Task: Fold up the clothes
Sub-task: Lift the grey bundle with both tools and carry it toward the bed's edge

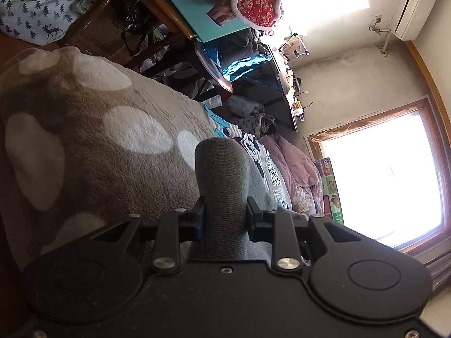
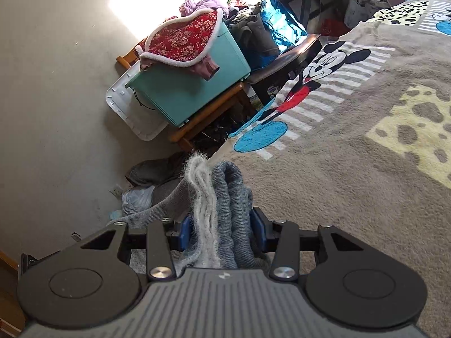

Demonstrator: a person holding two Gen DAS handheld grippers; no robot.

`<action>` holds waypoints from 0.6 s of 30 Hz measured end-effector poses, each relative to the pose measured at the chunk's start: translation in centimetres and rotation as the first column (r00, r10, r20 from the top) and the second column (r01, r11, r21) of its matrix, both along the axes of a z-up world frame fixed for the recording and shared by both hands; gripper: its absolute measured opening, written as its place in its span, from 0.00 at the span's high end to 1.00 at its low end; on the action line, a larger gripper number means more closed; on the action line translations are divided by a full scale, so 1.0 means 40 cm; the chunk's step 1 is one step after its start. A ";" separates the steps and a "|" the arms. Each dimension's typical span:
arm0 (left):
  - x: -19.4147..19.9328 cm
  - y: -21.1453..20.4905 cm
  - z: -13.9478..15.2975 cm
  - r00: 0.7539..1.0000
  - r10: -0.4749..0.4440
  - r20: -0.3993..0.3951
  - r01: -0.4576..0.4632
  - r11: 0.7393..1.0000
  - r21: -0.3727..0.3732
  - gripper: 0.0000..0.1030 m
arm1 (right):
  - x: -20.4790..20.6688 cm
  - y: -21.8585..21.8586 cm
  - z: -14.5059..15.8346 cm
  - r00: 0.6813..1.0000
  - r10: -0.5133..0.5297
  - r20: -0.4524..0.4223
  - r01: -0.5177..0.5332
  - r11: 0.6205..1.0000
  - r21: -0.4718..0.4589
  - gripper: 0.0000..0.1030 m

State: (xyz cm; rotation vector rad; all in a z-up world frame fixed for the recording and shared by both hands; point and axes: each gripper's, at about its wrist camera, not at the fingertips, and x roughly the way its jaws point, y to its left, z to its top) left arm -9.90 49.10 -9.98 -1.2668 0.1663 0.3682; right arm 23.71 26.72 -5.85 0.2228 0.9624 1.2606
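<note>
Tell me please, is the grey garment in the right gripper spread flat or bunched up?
Bunched up. The grey garment stands in several thick folds between the pads of the right gripper, its fuzzy white lining showing.

Blanket (image 2: 352,169) is lying spread across the bed, with storage bin (image 2: 191,90) sitting beyond its edge on a wooden stand (image 2: 208,118). Quilted garment (image 2: 183,39) is lying draped on the bin; a lid (image 2: 126,112) is leaning behind it against the wall.

Each wrist camera looks forward along its own fingers, close over the blanket (image 1: 84,140) (image 2: 352,183), the left view rolled and facing the window (image 1: 394,169), the right facing the wall (image 2: 56,84); both share the teal bin (image 1: 191,2) (image 2: 191,84).
</note>
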 end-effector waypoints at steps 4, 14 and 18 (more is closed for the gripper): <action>0.035 0.071 0.016 1.000 -0.003 0.029 0.002 0.999 0.034 0.75 | 0.022 0.015 -0.007 0.996 -0.050 -0.075 0.054 0.997 0.052 0.58; 0.169 0.265 0.123 0.988 -0.152 0.033 0.147 0.982 0.116 0.75 | -0.110 -0.054 -0.095 0.870 -0.182 -0.459 0.277 0.949 0.150 0.60; 0.235 0.291 0.108 0.977 -0.208 -0.045 0.212 0.970 0.118 0.75 | -0.193 -0.068 -0.135 0.816 -0.217 -0.535 0.329 0.937 0.121 0.60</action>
